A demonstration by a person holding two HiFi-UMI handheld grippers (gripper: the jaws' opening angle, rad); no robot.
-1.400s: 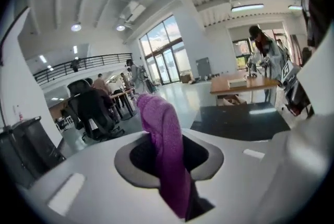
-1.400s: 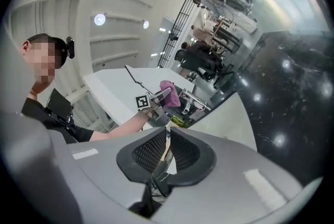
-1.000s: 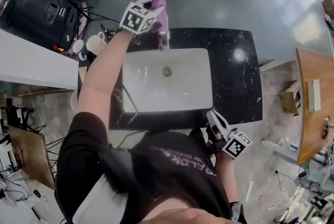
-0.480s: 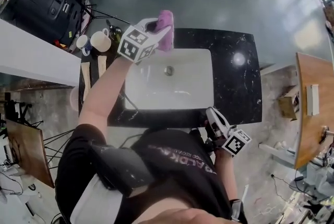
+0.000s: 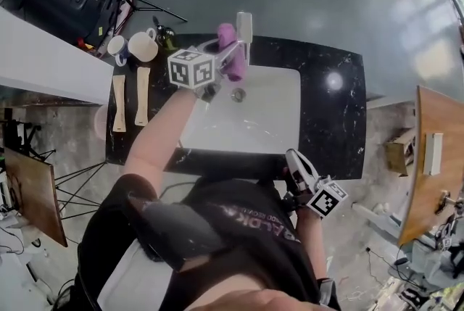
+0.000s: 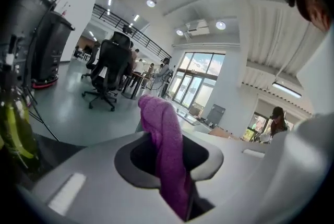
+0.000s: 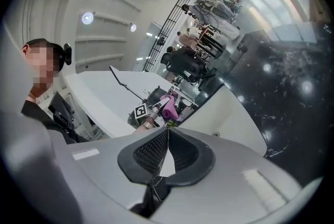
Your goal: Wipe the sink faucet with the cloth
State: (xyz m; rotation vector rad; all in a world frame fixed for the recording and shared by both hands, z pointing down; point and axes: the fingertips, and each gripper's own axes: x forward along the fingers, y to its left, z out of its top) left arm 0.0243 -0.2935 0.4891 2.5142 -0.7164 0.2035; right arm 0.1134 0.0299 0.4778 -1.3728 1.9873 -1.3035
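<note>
A: So, what's diff vs a sec ago?

B: L to R: mugs (image 5: pixel 143 47) at the worktop's (image 5: pixel 330 121) far-left corner, no change. Left gripper (image 5: pixel 233 56) has rolled & dropped from over the faucet's top to its left side. It's clamped on the cloth (image 5: pixel 230 48).

A: Meaning?

B: Prob mid-wipe, top done, now working down the faucet (image 5: pixel 244 30).

A: Cloth?

B: Purple, fuzzy, bunched into a thick wad that sticks out past the gripper. It sits just left of the faucet, over the sink's (image 5: pixel 279 114) back edge. Touching or not, can't tell.

A: Other one?

B: Right gripper (image 5: pixel 296 161) is closed on nothing, by the sink's front edge, well apart from the faucet.
</note>
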